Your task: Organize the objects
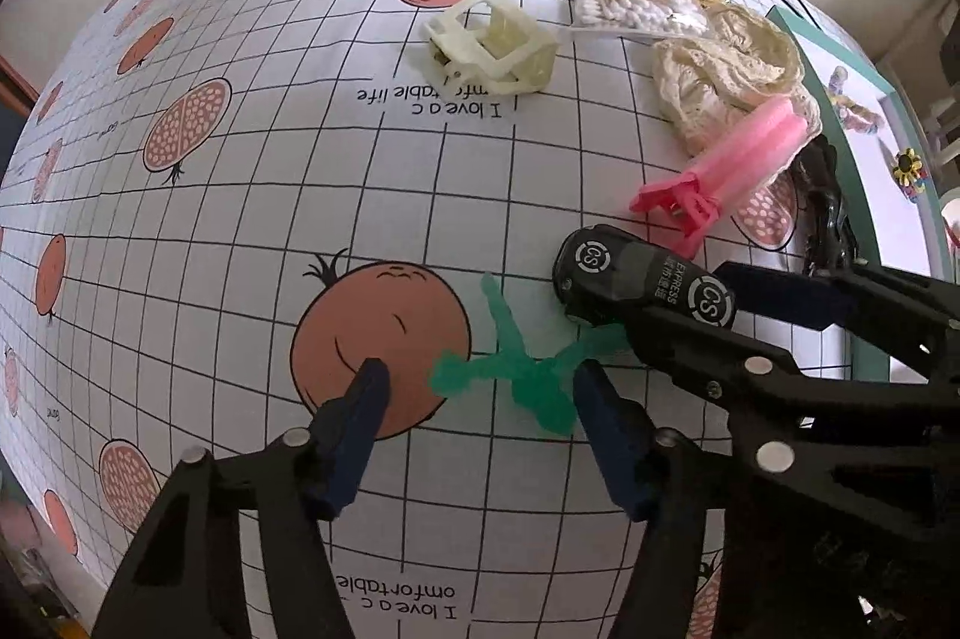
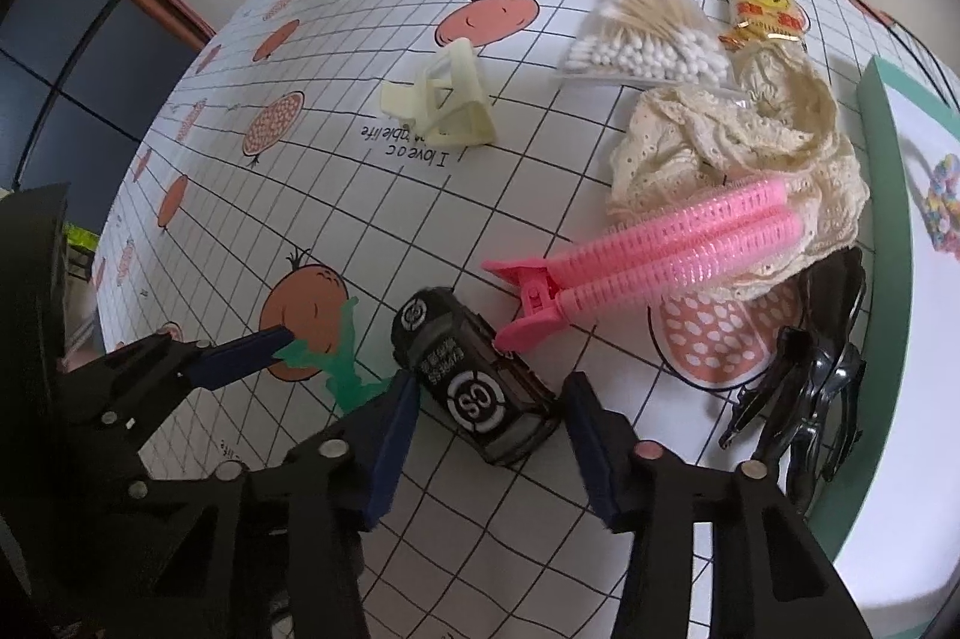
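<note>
Going left to right across the gridded cloth (image 1: 240, 231): the left gripper (image 1: 480, 399) is spread wide and low over the table, fingers on either side of the green figure (image 1: 522, 375), not closed on it yet. That thing looks like soft, translucent jelly rubber lying flat on the cloth, so I'd guess floppy, nearly weightless, maybe a bit tacky. Limbs will just bend, so I'd pinch across the torso where it's thickest.

Right next to it, touching one of its limbs as far as I can tell, is the toy car (image 2: 474, 381), black with "CS" logos. The right gripper (image 2: 489, 435) is also open, fingers flanking the car's near end with a gap on both sides. The car looks rigid and probably heavier than anything else here; the glossy body could slip, so squeeze square across the flat sides, mid-body.

Further right: pink clip (image 2: 648, 249), stiff plastic, resting partly on the lace cloth (image 2: 720, 141), which is limp and will drag. Behind are a cream clip (image 2: 444, 105) and a swab bag (image 2: 642, 39), crinkly and light. Far right, a black claw clip (image 2: 810, 369) beside the tray (image 2: 882, 339); grab it by the hinge.
</note>
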Motion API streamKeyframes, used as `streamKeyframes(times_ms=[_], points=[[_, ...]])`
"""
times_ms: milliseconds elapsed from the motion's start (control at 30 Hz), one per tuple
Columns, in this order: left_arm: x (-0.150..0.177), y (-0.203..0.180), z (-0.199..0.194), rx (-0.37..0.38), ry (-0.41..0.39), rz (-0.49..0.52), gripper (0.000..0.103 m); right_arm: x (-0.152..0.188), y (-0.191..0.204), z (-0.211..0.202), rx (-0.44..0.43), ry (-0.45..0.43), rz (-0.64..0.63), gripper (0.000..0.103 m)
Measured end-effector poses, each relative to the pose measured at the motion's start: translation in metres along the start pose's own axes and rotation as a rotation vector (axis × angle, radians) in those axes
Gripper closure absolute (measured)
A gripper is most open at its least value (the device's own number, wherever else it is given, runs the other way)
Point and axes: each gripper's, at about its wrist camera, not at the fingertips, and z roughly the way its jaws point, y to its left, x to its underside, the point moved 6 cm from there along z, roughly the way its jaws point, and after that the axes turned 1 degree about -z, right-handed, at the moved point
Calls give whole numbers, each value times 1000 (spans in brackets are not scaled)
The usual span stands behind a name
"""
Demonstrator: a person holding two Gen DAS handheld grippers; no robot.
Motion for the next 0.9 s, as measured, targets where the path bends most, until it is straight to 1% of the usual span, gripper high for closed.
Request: streamKeyframes(times_ms=[33, 67, 100, 167, 233, 667, 700, 900], points=[[-1, 0, 0, 2, -2, 2, 40, 0, -1, 0, -5, 1, 2, 53], [-11, 15, 4, 4, -2, 6, 41, 0, -2, -2, -7, 2, 2, 54], [-11, 14, 3, 5, -4, 9, 42, 0, -1, -2, -8, 2, 2, 54], [-10, 9, 1, 16, -9, 12, 48, -1, -2, -3, -13, -1, 3, 55], [-15, 18, 7, 31, -12, 13, 53, 0, -3, -5, -18, -4, 4, 56], [-20, 16, 7, 38, -16, 26, 54, 1, -2, -4, -41, -2, 2, 60], [-21, 16, 7, 46, -15, 47, 54, 1, -2, -5, -42, -7, 2, 60], [-26, 25, 5, 31, -27, 20, 54, -1, 0, -12, -65, -30, 1, 62]])
